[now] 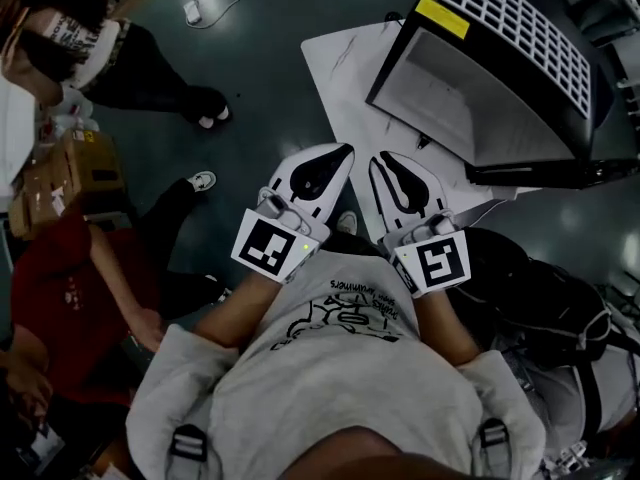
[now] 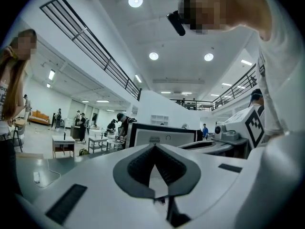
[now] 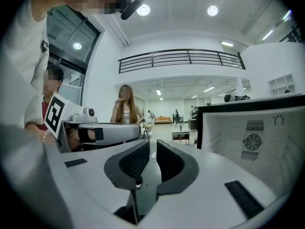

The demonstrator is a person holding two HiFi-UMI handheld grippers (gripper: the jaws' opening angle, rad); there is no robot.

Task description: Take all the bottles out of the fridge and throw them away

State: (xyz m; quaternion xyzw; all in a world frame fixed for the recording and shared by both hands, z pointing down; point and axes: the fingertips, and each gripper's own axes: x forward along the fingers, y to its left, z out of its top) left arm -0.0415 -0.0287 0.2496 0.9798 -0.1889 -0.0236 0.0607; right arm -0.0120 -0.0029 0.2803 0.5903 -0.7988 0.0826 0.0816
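A small black fridge [image 1: 500, 78] with a white inside stands open ahead of me at the upper right, on a white marbled board [image 1: 345, 78]. It also shows in the left gripper view as the fridge [image 2: 162, 136] and in the right gripper view as the fridge [image 3: 252, 132]. I see no bottles in any view. I hold both grippers side by side in front of my chest, pointing toward the fridge. The left gripper [image 1: 340, 153] [image 2: 153, 146] is shut with its tips meeting on nothing. The right gripper [image 1: 385, 160] [image 3: 153, 144] keeps a narrow gap between its pads, with nothing in it.
A person in red [image 1: 60, 288] crouches at the left by a cardboard box [image 1: 75, 178]. Another person's shoe [image 1: 205, 118] is on the dark floor further back. A black bag [image 1: 540, 298] lies at my right. A white plug and cable [image 1: 192, 10] lie on the floor.
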